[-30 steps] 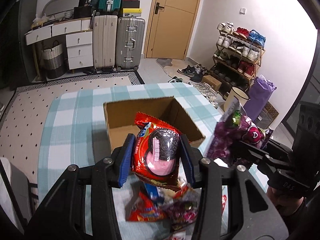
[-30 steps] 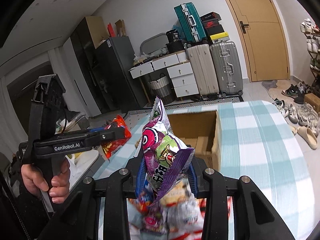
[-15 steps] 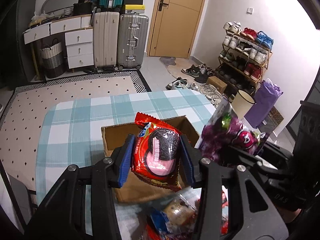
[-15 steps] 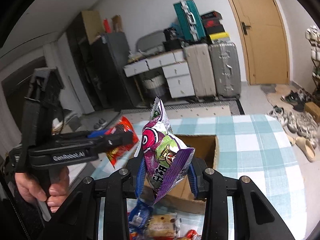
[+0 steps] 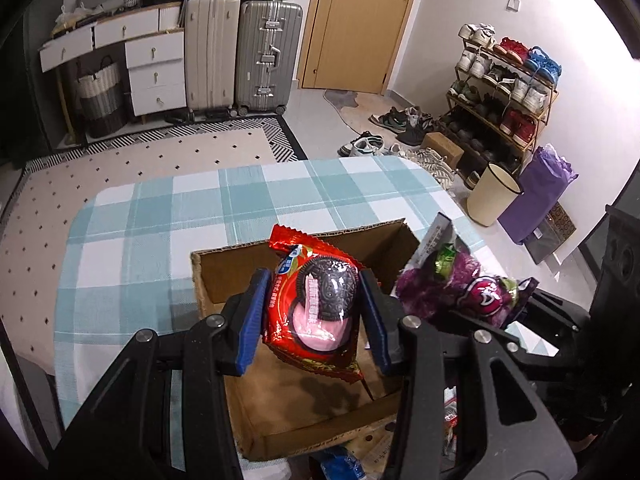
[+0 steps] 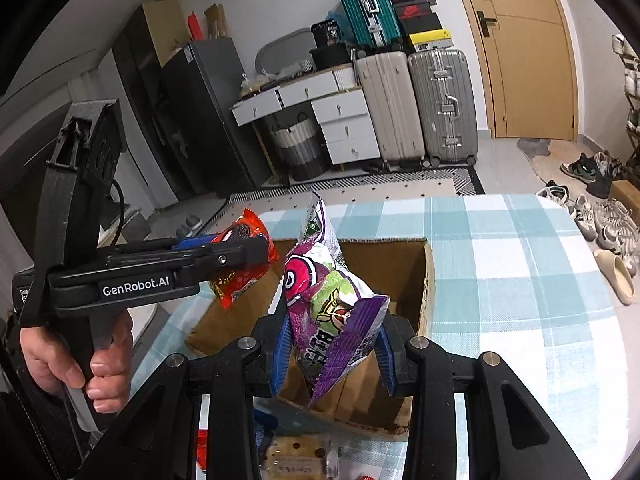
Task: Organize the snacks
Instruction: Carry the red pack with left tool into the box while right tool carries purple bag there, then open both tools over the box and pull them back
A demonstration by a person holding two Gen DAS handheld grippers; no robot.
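On the checked tablecloth (image 5: 160, 224) sits an open cardboard box (image 5: 224, 272) | behind box: suitcases (image 5: 240, 48), door (image 5: 352, 24), shoe rack (image 5: 508, 92) | left gripper (image 5: 316, 304) above box, tilted down, pinching red cookie packet (image 5: 316, 308) | right gripper (image 6: 332, 344) beside it over box, pinching purple snack bag (image 6: 332, 308) | hand (image 6: 76, 356) grips left handle

Left wrist view sat just behind the left claw (image 5: 316, 312), looking forward and steeply down over the box (image 5: 224, 272) on the desk (image 5: 160, 216), toward the door (image 5: 352, 24) and shoe rack (image 5: 504, 92). Right wrist view sat behind the right claw (image 6: 332, 348), pitched less steeply, facing the suitcases (image 6: 416, 104) and dresser (image 6: 340, 120). Both were close to the box. Shared: box, desk, suitcases, door. Each caught the other claw at its edge.
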